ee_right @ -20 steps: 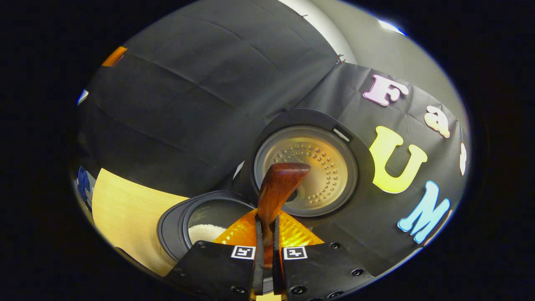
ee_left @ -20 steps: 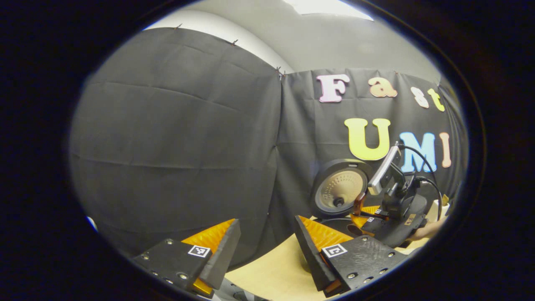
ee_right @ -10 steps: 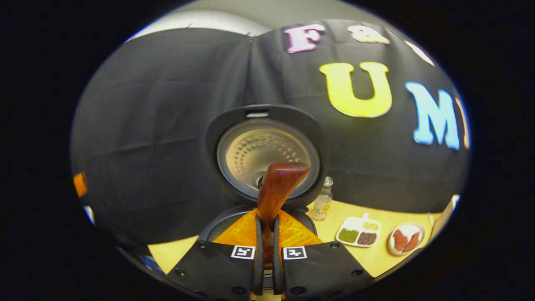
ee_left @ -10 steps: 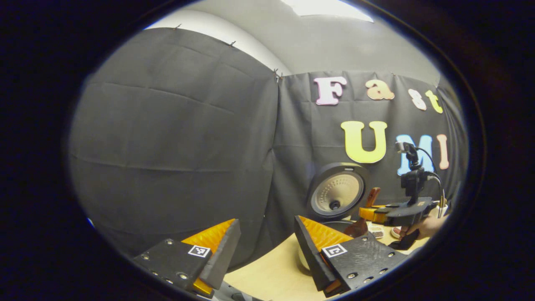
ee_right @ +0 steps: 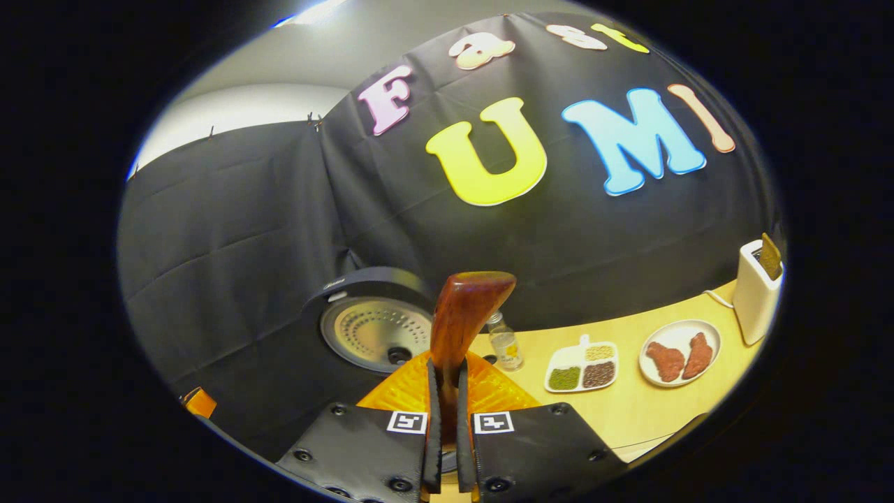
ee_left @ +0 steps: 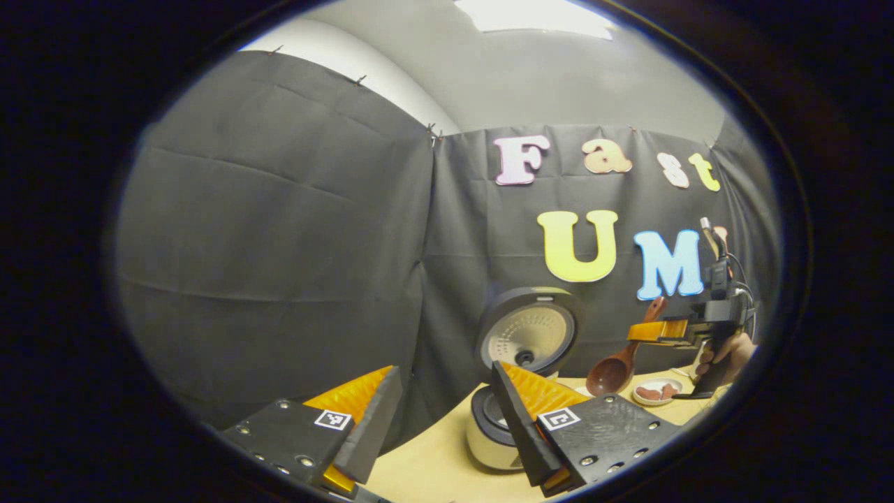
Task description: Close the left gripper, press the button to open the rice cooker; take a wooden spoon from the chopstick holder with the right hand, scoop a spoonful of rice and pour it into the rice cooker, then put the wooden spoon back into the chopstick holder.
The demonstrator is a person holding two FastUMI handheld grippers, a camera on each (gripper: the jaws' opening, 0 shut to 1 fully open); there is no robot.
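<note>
The rice cooker [ee_left: 489,433] stands on the wooden table [ee_left: 433,468] with its lid [ee_left: 527,335] swung up; in the right gripper view the lid's [ee_right: 377,328] metal inner face shows at lower left. My right gripper [ee_right: 447,419] is shut on the handle of the wooden spoon [ee_right: 464,314]. In the left gripper view that right gripper [ee_left: 646,334] hovers right of the cooker, held by a hand [ee_left: 726,349], with the spoon's [ee_left: 618,370] bowl hanging down above the table. My left gripper [ee_left: 447,412] is open and holds nothing, near and left of the cooker.
On the table right of the cooker stand a small clear bottle [ee_right: 503,342], a white divided dish [ee_right: 583,367] of grains, a plate [ee_right: 681,353] with red pieces and a white box-shaped appliance [ee_right: 758,290]. A black cloth wall lies behind.
The right gripper has swung away from over the cooker to the right, with the spoon still in it. The left gripper view has shifted slightly, so the cooker sits more to the left.
</note>
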